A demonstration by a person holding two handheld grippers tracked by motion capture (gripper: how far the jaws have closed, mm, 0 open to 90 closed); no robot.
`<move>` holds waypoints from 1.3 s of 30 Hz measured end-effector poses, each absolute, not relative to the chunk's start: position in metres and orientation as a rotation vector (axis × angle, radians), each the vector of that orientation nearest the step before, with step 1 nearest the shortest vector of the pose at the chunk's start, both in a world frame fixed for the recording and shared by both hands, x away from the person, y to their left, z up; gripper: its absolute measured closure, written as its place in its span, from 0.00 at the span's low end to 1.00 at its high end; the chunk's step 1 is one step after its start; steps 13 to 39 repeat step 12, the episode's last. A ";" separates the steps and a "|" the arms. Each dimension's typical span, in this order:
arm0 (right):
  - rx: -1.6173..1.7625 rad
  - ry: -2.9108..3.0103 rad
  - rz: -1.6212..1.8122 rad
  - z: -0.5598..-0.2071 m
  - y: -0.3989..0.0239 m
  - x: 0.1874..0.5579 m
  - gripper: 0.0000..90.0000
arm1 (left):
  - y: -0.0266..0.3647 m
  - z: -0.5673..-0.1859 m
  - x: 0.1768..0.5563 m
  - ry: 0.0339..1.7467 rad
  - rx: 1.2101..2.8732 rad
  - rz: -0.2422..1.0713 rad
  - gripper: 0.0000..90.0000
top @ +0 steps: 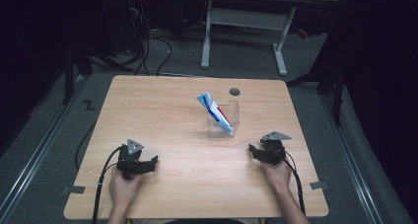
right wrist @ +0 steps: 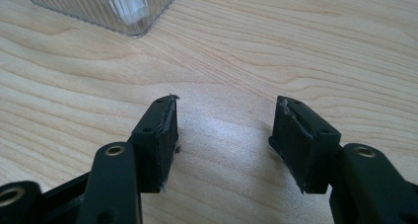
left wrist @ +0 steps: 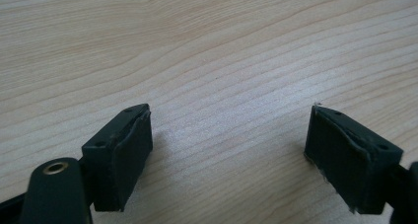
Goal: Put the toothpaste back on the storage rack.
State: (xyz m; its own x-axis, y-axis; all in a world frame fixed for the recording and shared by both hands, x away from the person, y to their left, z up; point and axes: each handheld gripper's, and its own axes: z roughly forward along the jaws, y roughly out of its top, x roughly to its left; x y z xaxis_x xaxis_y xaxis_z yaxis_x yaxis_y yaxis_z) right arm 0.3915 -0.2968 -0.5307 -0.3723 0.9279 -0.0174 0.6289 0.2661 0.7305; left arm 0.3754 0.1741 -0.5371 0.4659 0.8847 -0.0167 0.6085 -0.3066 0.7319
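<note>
Presently, findings as follows.

Counter (top: 162, 105): pale wood top with rounded corners; a dark round hole (top: 234, 92) sits near its far edge, right of centre.

Box (top: 224, 119): clear plastic, standing upright right of centre on the counter, towards the far half. In the right gripper view one ribbed clear corner of it (right wrist: 106, 9) lies at the far left, apart from the jaws.

Contents: blue and white packets (top: 213, 109) with a red stripe, leaning to the left inside the box and rising above its rim. Their print is too small to read.

Left gripper (top: 154, 161): at the near left of the counter, held in the person's left hand (top: 123, 184), jaws pointing right. It is well apart from the box.

Left jaws: wide apart in the left gripper view (left wrist: 229, 150), with bare wood between them and nothing held.

Right gripper (top: 252, 149): at the near right of the counter, held in the right hand (top: 277, 174), jaws pointing left towards the centre. The box stands beyond it, to the far left, near but not touching.

Right jaws: apart in the right gripper view (right wrist: 224, 130), somewhat narrower than the left pair, with bare wood between them and nothing held.

Cables: one trails from each gripper back over the near edge of the counter.

Surroundings: grey floor, and a white-legged table (top: 246, 21) beyond the far edge.
</note>
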 end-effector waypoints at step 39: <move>1.404 2.098 0.896 -0.531 -0.297 0.392 0.47 | 0.174 -0.537 0.375 1.238 2.033 0.519 0.21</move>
